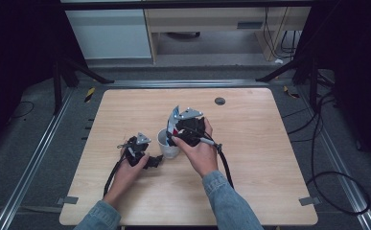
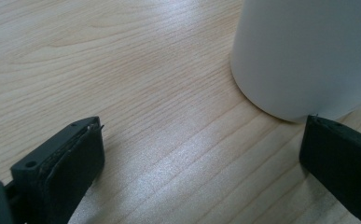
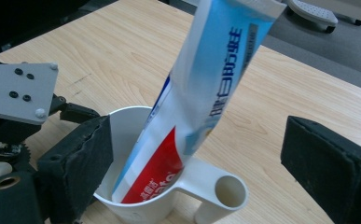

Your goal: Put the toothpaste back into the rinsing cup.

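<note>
A white cup (image 1: 168, 143) with a side handle (image 3: 218, 189) stands near the middle of the wooden table (image 1: 250, 182). A blue, white and red toothpaste tube (image 3: 206, 93) leans in the cup, its lower end inside and its top sticking out. My right gripper (image 3: 201, 135) hangs over the cup, open, with one jaw on each side of the tube and neither pad touching it. My left gripper (image 2: 204, 123) lies low on the table, open, just left of the cup's wall (image 2: 304, 56). Its right jaw tip sits close to the cup's base.
A dark round grommet (image 1: 220, 101) sits in the table near its far edge. Black cables (image 1: 336, 177) loop on the floor to the right. A white cabinet (image 1: 109, 33) and a wooden shelf unit (image 1: 212, 24) stand beyond the table.
</note>
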`<state>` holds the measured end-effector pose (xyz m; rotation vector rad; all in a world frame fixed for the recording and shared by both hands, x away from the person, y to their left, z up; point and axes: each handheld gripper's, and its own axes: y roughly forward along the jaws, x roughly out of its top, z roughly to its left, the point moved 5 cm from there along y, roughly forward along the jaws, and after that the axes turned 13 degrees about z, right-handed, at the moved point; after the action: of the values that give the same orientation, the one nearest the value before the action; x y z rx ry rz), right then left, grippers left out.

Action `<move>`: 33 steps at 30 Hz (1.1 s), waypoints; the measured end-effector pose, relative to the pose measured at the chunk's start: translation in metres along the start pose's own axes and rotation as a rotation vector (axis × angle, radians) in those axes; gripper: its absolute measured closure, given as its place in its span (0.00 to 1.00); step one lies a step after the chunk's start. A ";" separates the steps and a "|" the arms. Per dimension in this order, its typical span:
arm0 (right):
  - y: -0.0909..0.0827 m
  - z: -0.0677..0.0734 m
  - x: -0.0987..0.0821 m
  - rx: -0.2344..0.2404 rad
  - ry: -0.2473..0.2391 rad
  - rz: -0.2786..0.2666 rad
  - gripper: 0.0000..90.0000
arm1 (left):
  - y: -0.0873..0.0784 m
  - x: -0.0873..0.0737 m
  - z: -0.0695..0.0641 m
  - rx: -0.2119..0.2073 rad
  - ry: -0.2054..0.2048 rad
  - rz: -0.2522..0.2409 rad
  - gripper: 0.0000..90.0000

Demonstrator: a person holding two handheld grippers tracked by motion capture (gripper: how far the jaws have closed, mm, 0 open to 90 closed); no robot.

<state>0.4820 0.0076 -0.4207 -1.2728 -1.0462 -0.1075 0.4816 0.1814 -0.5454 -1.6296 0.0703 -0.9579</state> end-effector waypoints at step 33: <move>-0.045 -0.058 -0.018 -0.016 -0.029 0.073 0.12 | 0.000 0.000 0.000 0.000 0.003 0.002 0.00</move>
<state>0.4786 -0.0643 -0.3962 -1.3292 -1.0246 -0.0422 0.4815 0.1816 -0.5453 -1.6282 0.0740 -0.9584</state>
